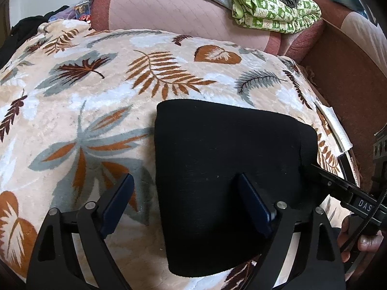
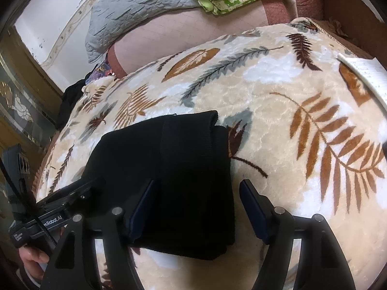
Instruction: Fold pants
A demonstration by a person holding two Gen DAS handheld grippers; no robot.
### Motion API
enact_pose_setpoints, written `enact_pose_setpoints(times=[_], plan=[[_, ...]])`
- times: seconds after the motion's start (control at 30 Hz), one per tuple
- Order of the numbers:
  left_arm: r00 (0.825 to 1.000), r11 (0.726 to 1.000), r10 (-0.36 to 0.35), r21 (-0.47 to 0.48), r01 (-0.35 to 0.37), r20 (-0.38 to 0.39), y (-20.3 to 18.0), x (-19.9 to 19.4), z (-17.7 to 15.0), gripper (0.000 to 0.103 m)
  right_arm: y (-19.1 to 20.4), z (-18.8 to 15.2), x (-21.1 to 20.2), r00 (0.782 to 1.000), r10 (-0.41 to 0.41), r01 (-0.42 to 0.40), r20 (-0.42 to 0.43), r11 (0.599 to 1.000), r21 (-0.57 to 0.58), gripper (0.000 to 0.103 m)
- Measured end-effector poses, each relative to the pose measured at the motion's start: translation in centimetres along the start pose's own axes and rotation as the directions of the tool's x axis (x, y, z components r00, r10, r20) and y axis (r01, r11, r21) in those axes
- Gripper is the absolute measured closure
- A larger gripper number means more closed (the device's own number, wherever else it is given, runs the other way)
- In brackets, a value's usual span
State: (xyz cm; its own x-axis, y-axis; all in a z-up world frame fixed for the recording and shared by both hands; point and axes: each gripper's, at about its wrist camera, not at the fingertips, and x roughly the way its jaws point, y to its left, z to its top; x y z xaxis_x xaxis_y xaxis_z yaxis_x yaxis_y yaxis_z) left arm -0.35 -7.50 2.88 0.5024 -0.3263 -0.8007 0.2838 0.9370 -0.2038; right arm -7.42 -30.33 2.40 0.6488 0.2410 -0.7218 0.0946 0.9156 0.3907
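Observation:
The black pants [image 1: 227, 169] lie folded into a compact rectangle on a leaf-patterned blanket [image 1: 96, 96]; they also show in the right wrist view [image 2: 174, 174]. My left gripper [image 1: 186, 188] is open and empty, hovering over the bundle's left edge. My right gripper [image 2: 197, 193] is open and empty over the bundle's right edge. The right gripper's tip [image 1: 324, 176] shows at the pants' waistband side in the left wrist view. The left gripper [image 2: 72, 193] shows at the left in the right wrist view.
A green patterned cloth pile [image 1: 273, 7] and a grey quilt [image 2: 135, 12] lie on the pink mattress [image 1: 181, 17] behind. A white notebook [image 2: 365, 77] sits at the blanket's right edge. A brown bed frame [image 1: 343, 77] runs along the right. Dark clothes [image 1: 26, 29] lie at far left.

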Motion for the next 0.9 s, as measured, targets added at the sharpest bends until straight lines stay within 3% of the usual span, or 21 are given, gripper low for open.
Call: enact_pose_setpoints(times=[0.9], plan=[[0.999, 0.998, -0.04, -0.048, 0.039, -0.02, 0.4, 1.6, 0.5, 0.0, -0.8, 0.5, 2.0, 0.998, 0.061, -0.06, -0.024, 0.998, 0.031, 0.021]])
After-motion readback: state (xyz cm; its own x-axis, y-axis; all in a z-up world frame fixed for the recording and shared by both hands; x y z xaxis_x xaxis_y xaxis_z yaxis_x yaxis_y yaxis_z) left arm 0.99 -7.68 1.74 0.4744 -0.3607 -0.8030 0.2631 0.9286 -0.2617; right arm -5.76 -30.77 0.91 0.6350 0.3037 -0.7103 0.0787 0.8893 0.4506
